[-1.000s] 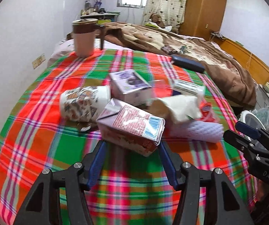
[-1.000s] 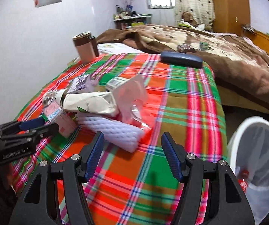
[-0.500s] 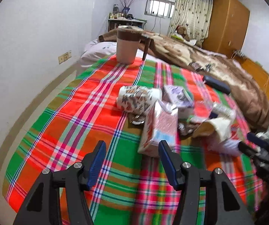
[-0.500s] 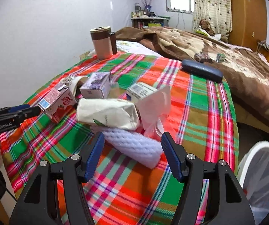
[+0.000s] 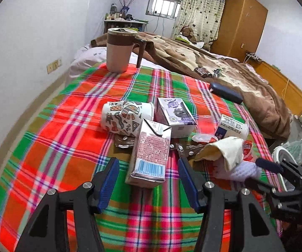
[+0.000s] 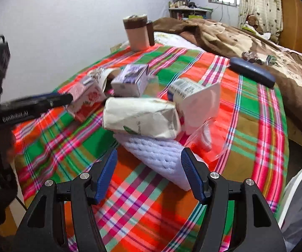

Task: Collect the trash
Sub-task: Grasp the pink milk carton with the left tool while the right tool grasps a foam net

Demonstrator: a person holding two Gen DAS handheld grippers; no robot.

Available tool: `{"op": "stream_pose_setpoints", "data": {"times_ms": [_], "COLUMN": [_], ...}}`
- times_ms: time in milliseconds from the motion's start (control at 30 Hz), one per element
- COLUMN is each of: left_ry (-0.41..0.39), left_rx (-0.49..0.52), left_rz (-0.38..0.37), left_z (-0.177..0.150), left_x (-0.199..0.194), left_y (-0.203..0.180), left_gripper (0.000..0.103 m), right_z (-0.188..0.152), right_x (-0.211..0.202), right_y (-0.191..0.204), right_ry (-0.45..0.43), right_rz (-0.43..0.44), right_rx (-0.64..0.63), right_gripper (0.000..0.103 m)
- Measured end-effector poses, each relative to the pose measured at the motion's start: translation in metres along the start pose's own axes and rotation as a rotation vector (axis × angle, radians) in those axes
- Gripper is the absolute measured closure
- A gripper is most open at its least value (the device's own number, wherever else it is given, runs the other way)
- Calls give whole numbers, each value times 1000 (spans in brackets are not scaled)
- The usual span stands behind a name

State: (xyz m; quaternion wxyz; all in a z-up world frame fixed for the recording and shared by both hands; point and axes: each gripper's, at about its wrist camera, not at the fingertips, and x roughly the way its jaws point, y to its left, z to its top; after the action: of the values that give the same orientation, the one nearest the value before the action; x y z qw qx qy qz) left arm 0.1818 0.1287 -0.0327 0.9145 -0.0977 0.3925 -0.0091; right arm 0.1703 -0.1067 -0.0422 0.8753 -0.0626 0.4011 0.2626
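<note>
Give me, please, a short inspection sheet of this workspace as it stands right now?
Surface: plaid cloth spread over the bed.
Job's things: pink carton, purple carton, patterned paper cup, paper bag, white foam sleeve lying in one pile; white bin at the bedside.
Clutter: lidded mug, dark blue case.
Grippers: left gripper open around the pink carton's base; right gripper open over the foam sleeve.
Cables: nothing seen on the cloth.
Surroundings: brown blanket, wooden wardrobe.

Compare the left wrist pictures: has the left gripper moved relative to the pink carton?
Yes. The left gripper has swung in line with the pink carton, which now lies between its open fingers.
</note>
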Motion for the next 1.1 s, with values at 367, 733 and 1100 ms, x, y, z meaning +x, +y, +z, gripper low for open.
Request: {"op": "stream_pose_setpoints", "data": {"times_ms": [367, 733, 1100], "left_ry": [43, 44, 21], "left_rx": [16, 32, 51], "left_rz": [14, -7, -24], "left_z": [-1, 0, -5], "left_x": [20, 25, 15], "left_y": [-1, -2, -9], "left_gripper": [46, 64, 68], "right_z": [0, -4, -8], "right_x": [31, 21, 14], "right_y": [6, 4, -10], "right_ry": [66, 53, 52], "right_rz": [-61, -101, -56], "right_rx": [-126, -77, 54], "right_gripper": [38, 53, 76]}}
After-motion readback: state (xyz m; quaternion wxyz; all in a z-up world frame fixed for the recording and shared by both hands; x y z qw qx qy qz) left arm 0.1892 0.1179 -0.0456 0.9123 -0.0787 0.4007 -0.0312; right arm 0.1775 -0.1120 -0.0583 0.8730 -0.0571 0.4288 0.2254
